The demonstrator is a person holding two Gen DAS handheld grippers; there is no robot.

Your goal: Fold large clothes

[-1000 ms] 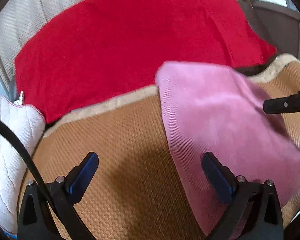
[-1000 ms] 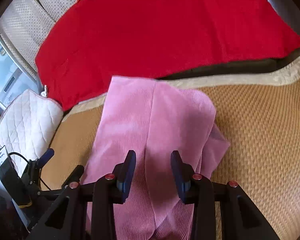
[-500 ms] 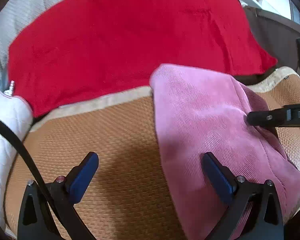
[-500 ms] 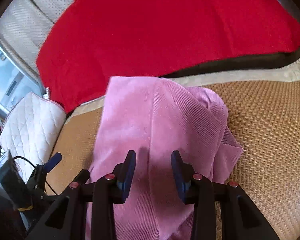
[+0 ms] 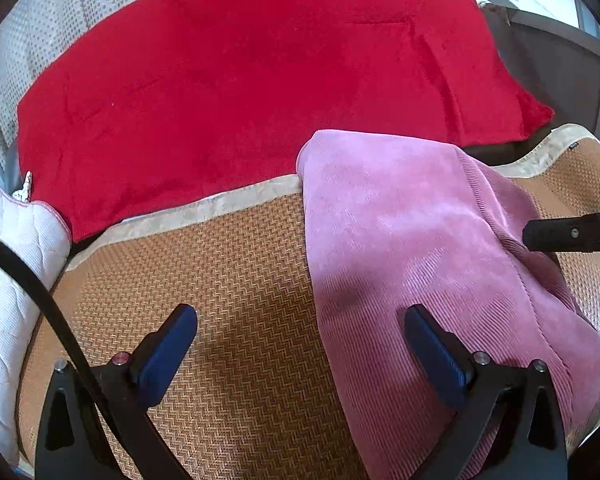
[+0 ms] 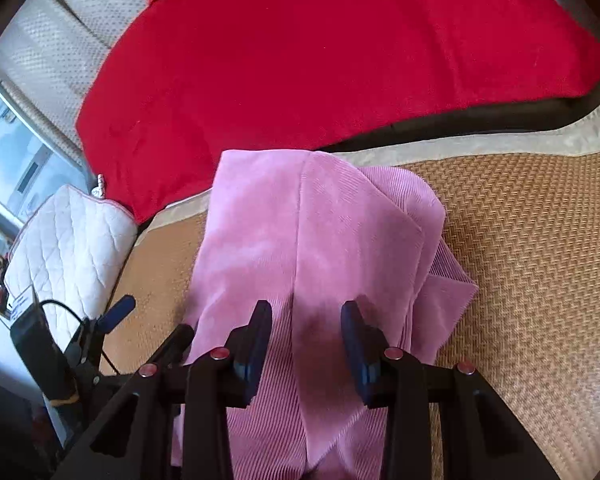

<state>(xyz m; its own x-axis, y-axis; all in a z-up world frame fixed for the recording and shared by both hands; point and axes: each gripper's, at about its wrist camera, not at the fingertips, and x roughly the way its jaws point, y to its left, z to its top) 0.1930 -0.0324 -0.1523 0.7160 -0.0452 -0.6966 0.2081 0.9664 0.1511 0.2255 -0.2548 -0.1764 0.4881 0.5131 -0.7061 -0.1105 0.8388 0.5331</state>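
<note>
Pink garment [image 6: 312, 240] shifted, right gripper [image 6: 305, 344] fingers parted above

A woven tan mat [image 5: 240, 280] with a pale border lies under and ahead of the fingers. Beyond it spreads a red blanket [image 5: 260, 80]. A white quilted cushion [image 6: 72, 240] sits far left, beside a window [image 6: 16, 152].

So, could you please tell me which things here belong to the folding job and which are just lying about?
Part of the job:
- pink garment
- left gripper
- right gripper
- woven mat it lies on

Just lying about:
- red blanket
- white quilted cushion
</note>
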